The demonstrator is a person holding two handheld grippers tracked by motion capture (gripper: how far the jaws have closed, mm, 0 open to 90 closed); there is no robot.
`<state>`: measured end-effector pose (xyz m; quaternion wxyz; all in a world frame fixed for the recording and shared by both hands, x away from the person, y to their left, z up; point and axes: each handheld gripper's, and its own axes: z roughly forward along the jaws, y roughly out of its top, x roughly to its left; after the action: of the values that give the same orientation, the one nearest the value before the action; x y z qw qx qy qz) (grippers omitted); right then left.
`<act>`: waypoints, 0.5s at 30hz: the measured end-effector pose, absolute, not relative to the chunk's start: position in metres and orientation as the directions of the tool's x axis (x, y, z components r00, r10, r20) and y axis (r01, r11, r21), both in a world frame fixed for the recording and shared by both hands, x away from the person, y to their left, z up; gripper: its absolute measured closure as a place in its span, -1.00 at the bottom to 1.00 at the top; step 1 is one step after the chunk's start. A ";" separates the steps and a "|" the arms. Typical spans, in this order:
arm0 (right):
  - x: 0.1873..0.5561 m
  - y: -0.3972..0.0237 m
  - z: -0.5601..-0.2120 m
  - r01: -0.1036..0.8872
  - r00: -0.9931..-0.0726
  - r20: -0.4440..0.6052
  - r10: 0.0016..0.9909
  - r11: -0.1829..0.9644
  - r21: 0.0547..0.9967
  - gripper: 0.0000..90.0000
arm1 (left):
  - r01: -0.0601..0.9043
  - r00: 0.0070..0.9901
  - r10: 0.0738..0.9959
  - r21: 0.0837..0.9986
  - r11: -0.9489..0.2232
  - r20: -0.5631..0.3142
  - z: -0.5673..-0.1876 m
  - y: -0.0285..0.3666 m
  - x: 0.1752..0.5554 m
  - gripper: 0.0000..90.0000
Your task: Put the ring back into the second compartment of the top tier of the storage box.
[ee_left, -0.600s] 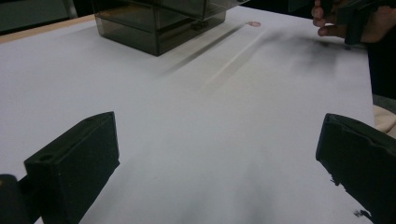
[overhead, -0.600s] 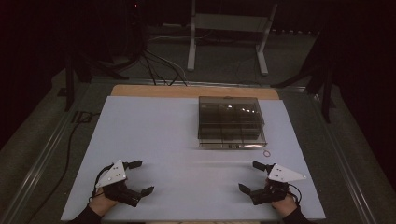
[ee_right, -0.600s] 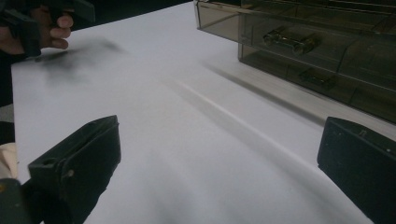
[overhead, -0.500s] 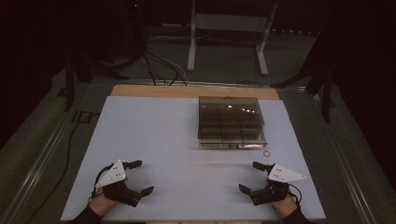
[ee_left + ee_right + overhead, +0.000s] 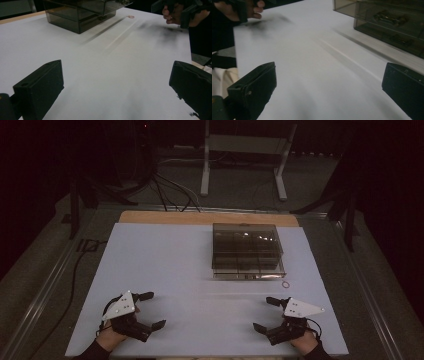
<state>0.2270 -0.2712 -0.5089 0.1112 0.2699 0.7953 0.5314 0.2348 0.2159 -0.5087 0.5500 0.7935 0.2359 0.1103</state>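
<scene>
A smoked, see-through box point(image 5: 247, 251) with compartments sits on the white table point(image 5: 175, 265), toward the far edge and right of centre. Its long axis runs parallel to that far edge, and its front face looks toward the near edge. A small ring point(image 5: 285, 284) lies just off the box's near right corner. The left gripper point(image 5: 150, 310) rests at the near left corner, jaws spread wide and empty. The right gripper point(image 5: 266, 314) rests at the near right corner, likewise gaping with nothing between its jaws.
</scene>
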 end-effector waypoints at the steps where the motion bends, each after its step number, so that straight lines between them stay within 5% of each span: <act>1: 0.227 -0.271 -0.509 0.311 -0.830 0.110 0.547 0.290 0.905 -1.00 | 0.248 0.865 0.495 0.925 -0.286 -0.079 -0.509 0.216 0.235 -0.99; 15: 0.223 -0.265 -0.490 0.280 -0.848 0.096 0.521 0.287 0.916 -1.00 | 0.246 0.859 0.506 0.933 -0.264 -0.083 -0.506 0.219 0.233 -0.99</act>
<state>0.2232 -0.2650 -0.4901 0.1114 0.2519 0.7945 0.5413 0.2326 0.2195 -0.5058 0.5575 0.7864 0.2391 0.1166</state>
